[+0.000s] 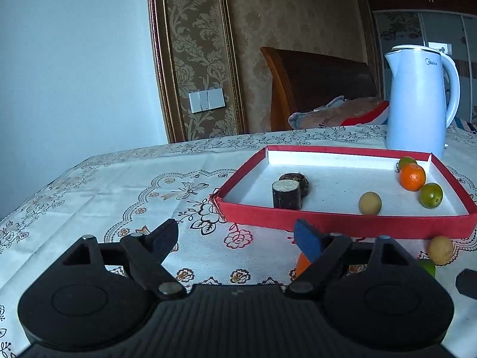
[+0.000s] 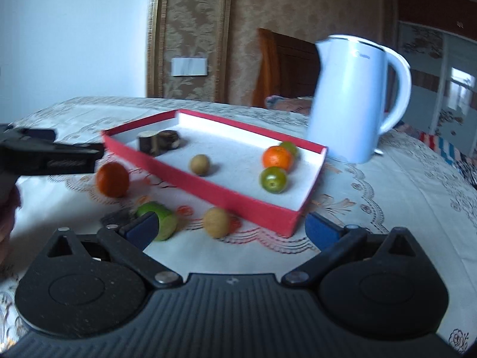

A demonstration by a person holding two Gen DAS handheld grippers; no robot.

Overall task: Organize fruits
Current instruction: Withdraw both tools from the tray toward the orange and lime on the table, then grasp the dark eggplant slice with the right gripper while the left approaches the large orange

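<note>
While the red tray (image 1: 342, 223) sits on a table covered by a cream cloth printed with flowers (image 1: 104, 197), both grippers hang low over the cloth in front of it. The left gripper (image 1: 238, 238) stands with its jaws apart and nothing between them. The right gripper (image 2: 235, 229) is spread wide too, its fingers empty.

Inside the tray lie two dark cut cylinders (image 1: 287, 194), a tan fruit (image 1: 370, 203), an orange (image 1: 412, 176) and two green fruits (image 1: 431, 195). Outside it, on the cloth near its front wall, rest another orange (image 2: 112, 179), a green fruit (image 2: 161, 219) and a tan fruit (image 2: 216, 222).

A white kettle (image 1: 420, 101) stands just behind the tray. Beyond the table are a patterned wallpaper panel in a gilt frame (image 1: 193, 44), a wall switch (image 1: 206, 100) and a wooden headboard (image 1: 313, 86).
</note>
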